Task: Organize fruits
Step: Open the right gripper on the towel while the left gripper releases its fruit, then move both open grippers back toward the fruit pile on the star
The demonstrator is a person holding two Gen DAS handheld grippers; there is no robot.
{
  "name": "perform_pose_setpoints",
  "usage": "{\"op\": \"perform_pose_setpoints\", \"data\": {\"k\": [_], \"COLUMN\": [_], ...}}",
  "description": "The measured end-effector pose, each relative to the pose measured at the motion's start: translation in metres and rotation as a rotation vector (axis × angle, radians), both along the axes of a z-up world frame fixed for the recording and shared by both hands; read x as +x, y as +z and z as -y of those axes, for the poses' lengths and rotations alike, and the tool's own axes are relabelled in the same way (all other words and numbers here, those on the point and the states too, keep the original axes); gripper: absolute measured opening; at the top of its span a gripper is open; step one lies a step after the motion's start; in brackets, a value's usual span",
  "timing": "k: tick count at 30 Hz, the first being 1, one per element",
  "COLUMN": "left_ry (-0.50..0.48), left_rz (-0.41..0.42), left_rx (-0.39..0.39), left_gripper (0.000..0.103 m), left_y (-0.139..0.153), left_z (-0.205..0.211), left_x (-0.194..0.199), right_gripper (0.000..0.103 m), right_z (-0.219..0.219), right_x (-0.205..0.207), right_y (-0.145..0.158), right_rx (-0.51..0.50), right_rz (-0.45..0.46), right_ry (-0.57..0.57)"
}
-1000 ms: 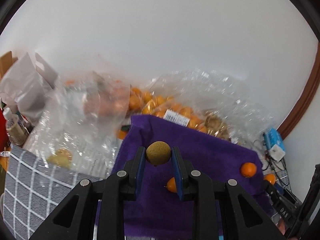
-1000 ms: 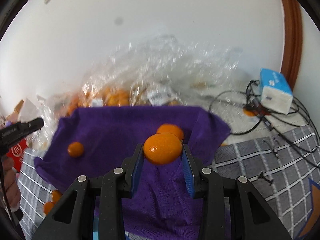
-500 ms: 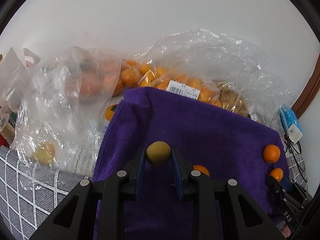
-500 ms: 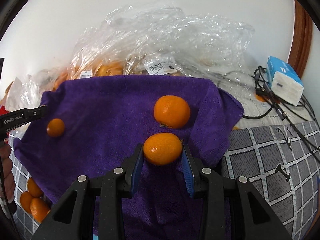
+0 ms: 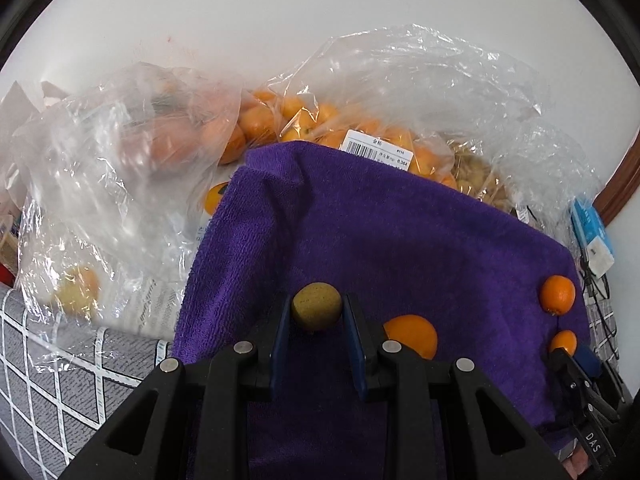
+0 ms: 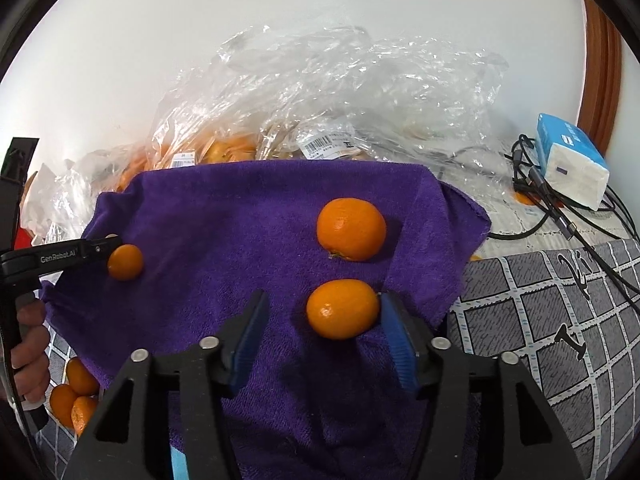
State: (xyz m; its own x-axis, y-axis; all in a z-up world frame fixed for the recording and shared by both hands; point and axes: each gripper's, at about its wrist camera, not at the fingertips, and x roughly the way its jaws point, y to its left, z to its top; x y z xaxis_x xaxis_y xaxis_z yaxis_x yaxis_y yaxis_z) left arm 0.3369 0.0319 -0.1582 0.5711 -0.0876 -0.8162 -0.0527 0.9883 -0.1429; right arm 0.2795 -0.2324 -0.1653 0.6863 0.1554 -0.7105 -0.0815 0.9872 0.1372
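Note:
A purple towel (image 5: 400, 240) (image 6: 240, 216) is spread over the table. My left gripper (image 5: 316, 316) is shut on a small brownish-green round fruit (image 5: 316, 306) just above the towel. My right gripper (image 6: 324, 320) is open; an orange (image 6: 342, 314) lies on the towel between its jaws, against the right pad. A larger orange (image 6: 351, 229) lies just beyond it. A small orange (image 6: 125, 262) (image 5: 410, 336) lies by the left gripper's tip. In the left wrist view two oranges (image 5: 557, 294) lie at the towel's right edge.
Clear plastic bags of oranges (image 5: 320, 128) (image 6: 320, 100) pile up behind the towel against the white wall. A blue-and-white tissue pack (image 6: 570, 164) and black cables (image 6: 560, 216) lie at right. Loose oranges (image 6: 74, 392) sit on the grey checked cloth (image 6: 540, 320) at lower left.
Both grippers have lowered toward the towel. My right gripper has opened and let go of its orange, which now rests on the towel. The left stays shut on its fruit.

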Motion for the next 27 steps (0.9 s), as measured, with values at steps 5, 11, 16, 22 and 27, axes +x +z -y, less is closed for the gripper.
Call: {"op": "perform_pose_setpoints", "data": {"k": [5,11,16,22,27], "left_ry": [0.000,0.004,-0.001,-0.039,-0.078], "left_rz": [0.005,0.043,0.102,0.137,0.192], "left_rx": [-0.001,0.001,-0.013,-0.080,-0.042], "left_gripper": [0.037,0.044,0.044,0.044,0.044], "left_y": [0.003,0.021,0.042,0.070,0.099], "left_z": [0.001,-0.001,-0.003,-0.003,0.008], "left_x": [0.001,-0.006,-0.014,-0.029,-0.050], "right_gripper": [0.064,0.064,0.064,0.064,0.064], "right_z": [-0.002,0.000,-0.001,0.001,0.003], "right_x": [-0.003,-0.013,-0.021,-0.049,-0.080], "right_y": [0.001,0.018,0.031,0.051,0.062], "right_rx": [-0.028,-0.039,-0.056,-0.087,-0.029], "right_rz": [0.008,0.055,0.071,0.087,0.051], "right_ry": [-0.007,-0.026,-0.048,-0.092,-0.053]}}
